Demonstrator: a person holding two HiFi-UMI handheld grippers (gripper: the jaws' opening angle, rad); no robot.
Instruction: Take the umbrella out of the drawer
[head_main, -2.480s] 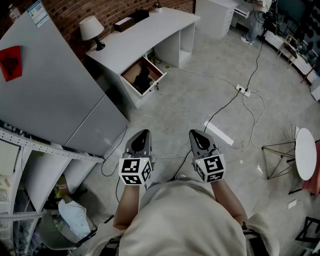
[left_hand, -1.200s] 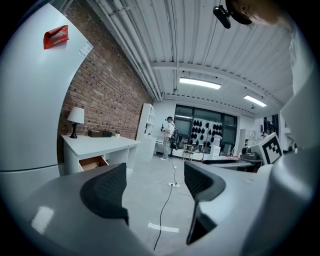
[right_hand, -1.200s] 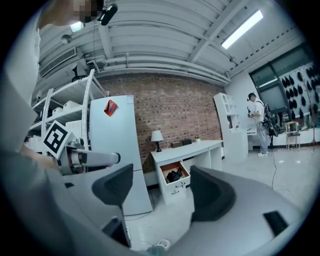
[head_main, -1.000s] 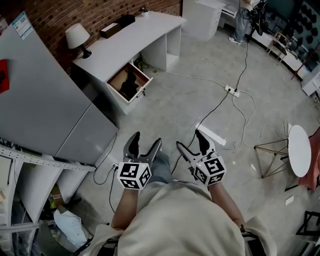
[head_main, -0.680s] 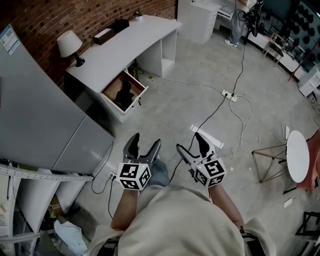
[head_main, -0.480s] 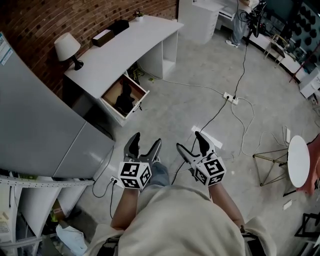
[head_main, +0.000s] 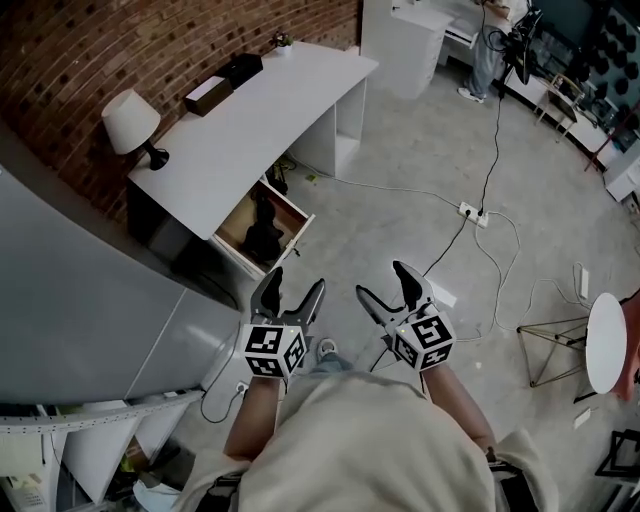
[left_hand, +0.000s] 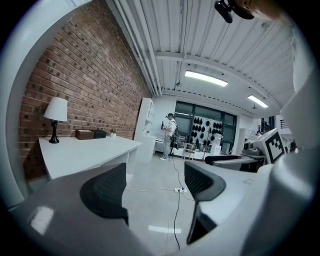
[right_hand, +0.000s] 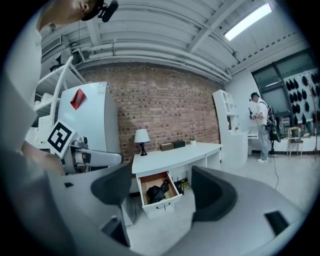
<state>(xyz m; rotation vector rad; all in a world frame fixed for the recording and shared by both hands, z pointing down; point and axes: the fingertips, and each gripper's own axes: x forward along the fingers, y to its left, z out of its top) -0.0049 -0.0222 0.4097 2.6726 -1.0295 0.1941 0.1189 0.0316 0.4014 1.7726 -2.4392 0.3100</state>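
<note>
Black-and-white square markers (head_main: 265, 352) are the only print I can make out, one cube on each hand-held gripper. My left hand-held gripper (head_main: 294, 283) hangs over the floor (head_main: 400, 200), jaws apart and empty. Its view catches the lamp (left_hand: 55, 111) on the white surface (left_hand: 85, 152) and a distant person (left_hand: 170, 132), but not the drawer (right_hand: 161, 206). My right hand-held gripper (head_main: 381, 282), likewise apart and empty, looks into that open drawer, where the black umbrella (right_hand: 159, 191) lies.
</note>
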